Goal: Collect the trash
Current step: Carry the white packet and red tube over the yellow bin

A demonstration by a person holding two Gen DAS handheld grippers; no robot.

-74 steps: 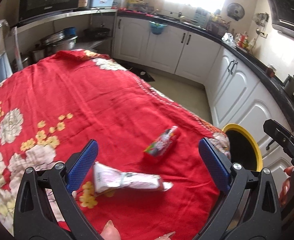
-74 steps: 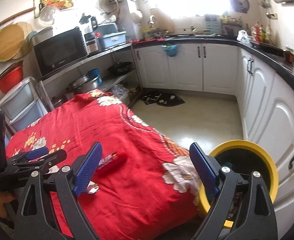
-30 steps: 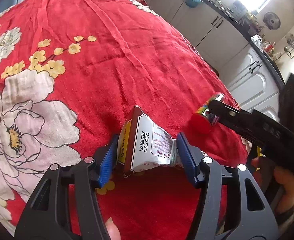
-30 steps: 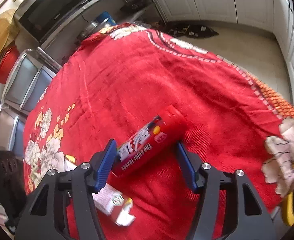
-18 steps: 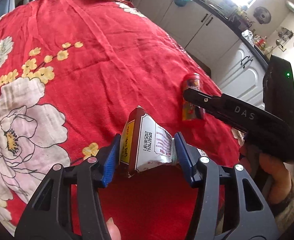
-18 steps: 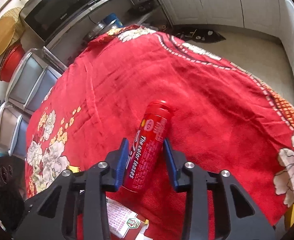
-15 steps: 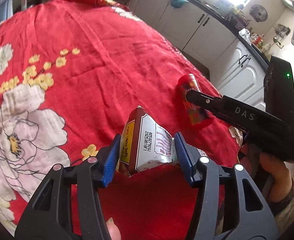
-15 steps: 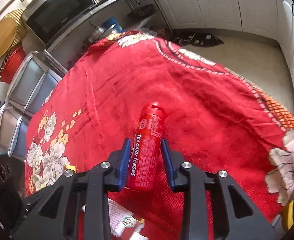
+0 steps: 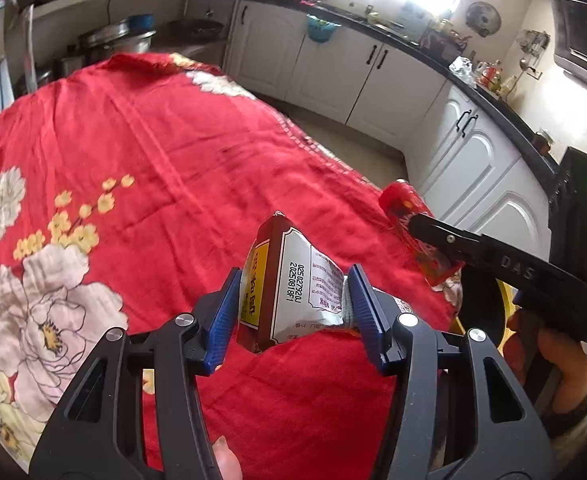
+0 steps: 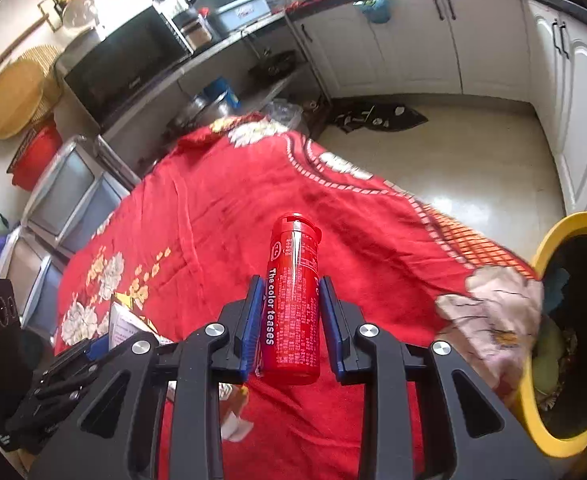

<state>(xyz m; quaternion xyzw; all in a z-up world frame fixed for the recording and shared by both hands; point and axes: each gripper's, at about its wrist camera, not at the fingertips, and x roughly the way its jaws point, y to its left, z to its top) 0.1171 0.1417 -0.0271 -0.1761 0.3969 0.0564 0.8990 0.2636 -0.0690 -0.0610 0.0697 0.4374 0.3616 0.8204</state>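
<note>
The left hand-held gripper [image 9: 293, 312] is squeezing a crumpled silver-and-brown snack wrapper [image 9: 293, 292]. The right hand-held gripper [image 10: 291, 320] is clamping a red tube [image 10: 293, 300] with white lettering, near the yellow-rimmed bin [image 10: 549, 240].

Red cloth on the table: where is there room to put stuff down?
The red cloth is bare across its middle and far end. It is crowded near the bin corner, where wrapper scraps lie.

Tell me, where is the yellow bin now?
In the right wrist view, the yellow bin stands at the right edge, beside the red tablecloth.
</note>
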